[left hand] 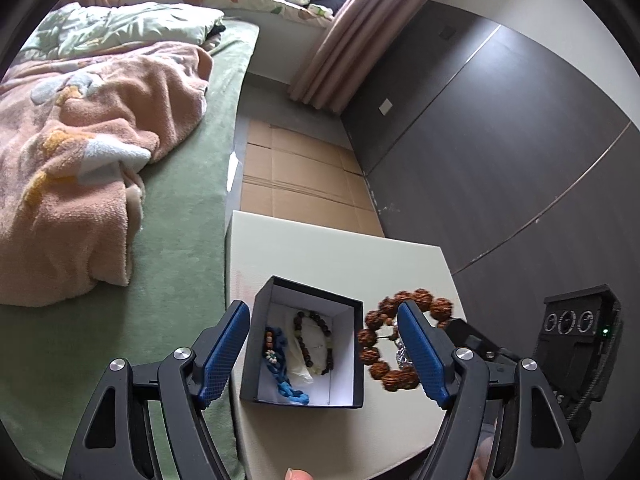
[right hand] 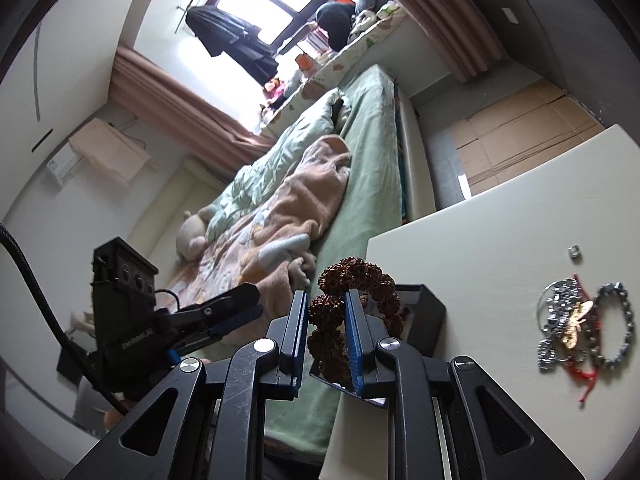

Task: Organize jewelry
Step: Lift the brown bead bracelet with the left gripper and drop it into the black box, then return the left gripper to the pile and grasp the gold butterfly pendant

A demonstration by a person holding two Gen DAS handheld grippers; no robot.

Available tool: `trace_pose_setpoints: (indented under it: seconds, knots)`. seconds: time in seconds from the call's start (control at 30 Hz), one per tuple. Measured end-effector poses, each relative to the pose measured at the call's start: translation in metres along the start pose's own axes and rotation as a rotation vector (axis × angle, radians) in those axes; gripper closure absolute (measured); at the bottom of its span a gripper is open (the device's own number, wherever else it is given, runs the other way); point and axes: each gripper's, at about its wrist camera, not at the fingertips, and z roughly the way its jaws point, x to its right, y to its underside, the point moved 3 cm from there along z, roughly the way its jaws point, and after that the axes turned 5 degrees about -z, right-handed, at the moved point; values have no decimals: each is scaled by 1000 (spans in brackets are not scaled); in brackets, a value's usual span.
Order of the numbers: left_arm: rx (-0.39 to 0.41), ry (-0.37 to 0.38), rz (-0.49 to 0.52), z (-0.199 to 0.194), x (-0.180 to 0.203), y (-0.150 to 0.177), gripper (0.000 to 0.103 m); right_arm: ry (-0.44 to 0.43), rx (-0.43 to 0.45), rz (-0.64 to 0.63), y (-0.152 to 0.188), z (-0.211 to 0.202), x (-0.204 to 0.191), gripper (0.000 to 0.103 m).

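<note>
A black box point(left hand: 256, 344) with a white lining stands open on the cream table point(left hand: 340, 256). Inside lie a dark bead bracelet point(left hand: 314, 340) and a blue cord bracelet point(left hand: 280, 364). My left gripper point(left hand: 324, 356) is open, its blue fingers on either side of the box. My right gripper point(right hand: 326, 316) is shut on a bracelet of large brown knobbly beads point(right hand: 352, 280), held above the table beside the box point(right hand: 428, 316). The bracelet also shows in the left wrist view point(left hand: 384, 344), right of the box. The right gripper body point(left hand: 576, 336) is at the far right.
More jewelry lies on the table: a silver chain with a gold charm point(right hand: 564, 316), a grey bead bracelet point(right hand: 616, 328), a red cord point(right hand: 588, 380) and a small ring point(right hand: 575, 251). A bed with a green sheet point(left hand: 172, 240) and pink blanket point(left hand: 80, 152) adjoins the table. Cardboard point(left hand: 296, 168) covers the floor.
</note>
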Motion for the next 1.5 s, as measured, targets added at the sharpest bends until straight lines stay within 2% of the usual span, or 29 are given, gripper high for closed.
trace_pose_setpoints:
  seconds: [0.13, 0.33, 0.4, 0.43, 0.5, 0.63, 0.87, 0.9, 0.93, 1.03, 1.1, 1.13, 1.2, 1.3, 1.4, 1.5]
  knots:
    - [1, 2, -15, -2, -7, -1, 26, 22, -26, -2, 3, 14, 1, 83]
    - [2, 12, -26, -5, -10, -2, 26, 108, -66, 17, 6, 33, 10, 82]
    - [2, 16, -29, -6, -11, -2, 26, 82, -101, 30, 8, 39, 11, 78]
    - [3, 17, -30, -7, -12, -2, 26, 62, -105, 34, 9, 40, 11, 72]
    - [5, 19, -32, -7, -13, -3, 26, 64, -90, 21, 8, 37, 9, 63]
    - [0, 20, -31, -7, -12, -2, 26, 65, -77, 29, 9, 26, 11, 63]
    - [-19, 18, 10, 1, -1, 2, 26, 129, -51, 14, 10, -4, 18, 61]
    - [-23, 18, 17, 2, 1, 3, 26, 136, -42, 12, 9, -12, 19, 56]
    - [-26, 20, 22, 3, 4, 5, 26, 145, -31, 13, 8, -18, 21, 47]
    - [-39, 36, 37, 8, 12, 8, 25, 176, 2, 26, 5, -39, 30, 31]
    - [-45, 47, 51, 11, 19, 10, 17, 189, 8, 45, 4, -51, 39, 27]
    - [-45, 50, 55, 13, 23, 11, 11, 197, 9, 58, 4, -56, 45, 23]
    - [-47, 53, 63, 17, 29, 13, 6, 224, 13, 86, 6, -66, 55, 12]
    - [-62, 62, 87, 26, 43, 17, 6, 255, 16, 129, 6, -78, 70, 9]
    - [-72, 53, 113, 35, 56, 21, 6, 272, 14, 161, 8, -88, 82, 0]
    - [-92, 57, 134, 47, 69, 26, 6, 294, 20, 180, 9, -99, 92, 0]
